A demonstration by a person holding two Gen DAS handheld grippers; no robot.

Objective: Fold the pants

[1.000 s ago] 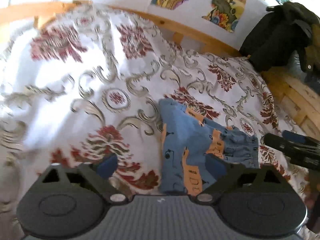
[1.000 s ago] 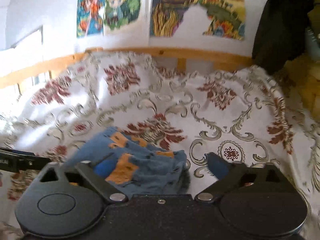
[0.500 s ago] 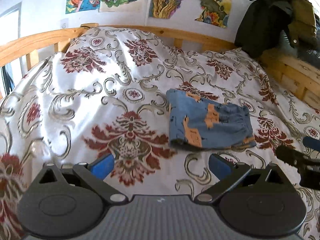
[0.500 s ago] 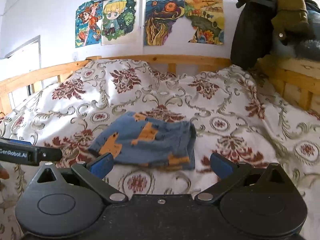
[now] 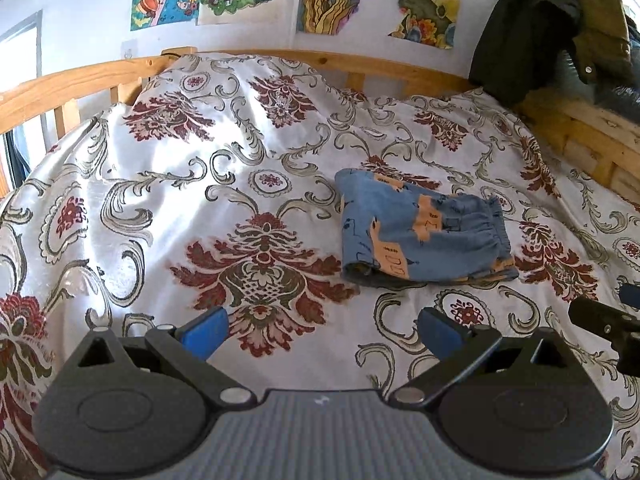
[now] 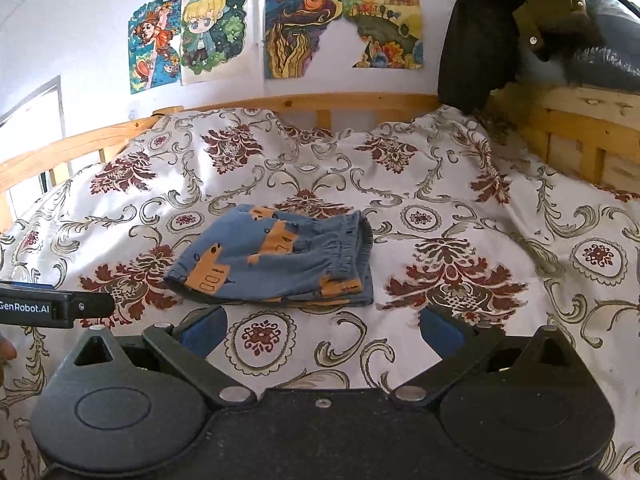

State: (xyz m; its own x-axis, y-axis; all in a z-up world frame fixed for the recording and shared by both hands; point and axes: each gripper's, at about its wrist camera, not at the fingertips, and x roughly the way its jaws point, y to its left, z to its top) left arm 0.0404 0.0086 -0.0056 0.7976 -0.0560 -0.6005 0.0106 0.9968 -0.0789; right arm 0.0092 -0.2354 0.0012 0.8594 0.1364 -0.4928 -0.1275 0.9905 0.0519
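pants (image 5: 424, 232) are seen folded into a compact bundle on the bedspread (image 5: 160, 184), ahead of both tongs and touching neither. left tongs (image 5: 320, 330) are spread wide, empty. right tongs (image 6: 322, 326) likewise agape, nothing held.

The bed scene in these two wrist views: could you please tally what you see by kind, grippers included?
Folded pants: 1
Grippers, both open: 2 (left gripper, right gripper)
Patterned bedspread: 1
Wooden bed frame: 1
Dark jacket hanging on the frame: 1
Total: 6
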